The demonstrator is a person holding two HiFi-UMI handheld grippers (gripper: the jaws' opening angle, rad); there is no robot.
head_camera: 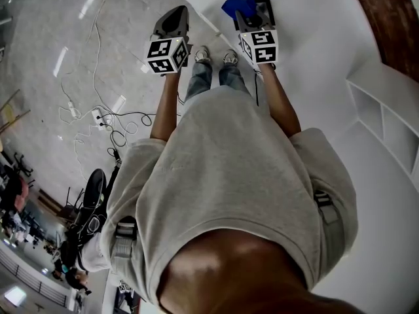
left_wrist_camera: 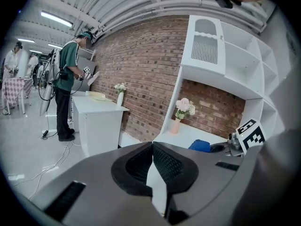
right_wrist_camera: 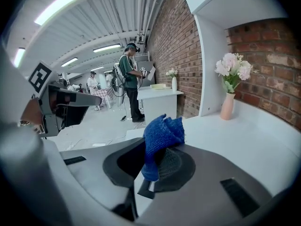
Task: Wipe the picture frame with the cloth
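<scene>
Right gripper (right_wrist_camera: 151, 166) clamped on cloth (right_wrist_camera: 162, 134): blue, nubbly knit, bunched, poking up past ribbed black pads. Left gripper (left_wrist_camera: 152, 149) pressed closed, tips meeting, nothing between; held over floor (head_camera: 98, 57) beside table (head_camera: 314, 38). Frame (head_camera: 267, 6): dark rectangular border, grey pane, flat on table under right gripper, cloth just at its left edge. Table smooth, white. Floor grey, glossy, strewn with cables (head_camera: 111, 120). Brick wall (right_wrist_camera: 178, 41), white shelving (left_wrist_camera: 235, 55), pink vase (right_wrist_camera: 227, 106) with pale flowers.
</scene>
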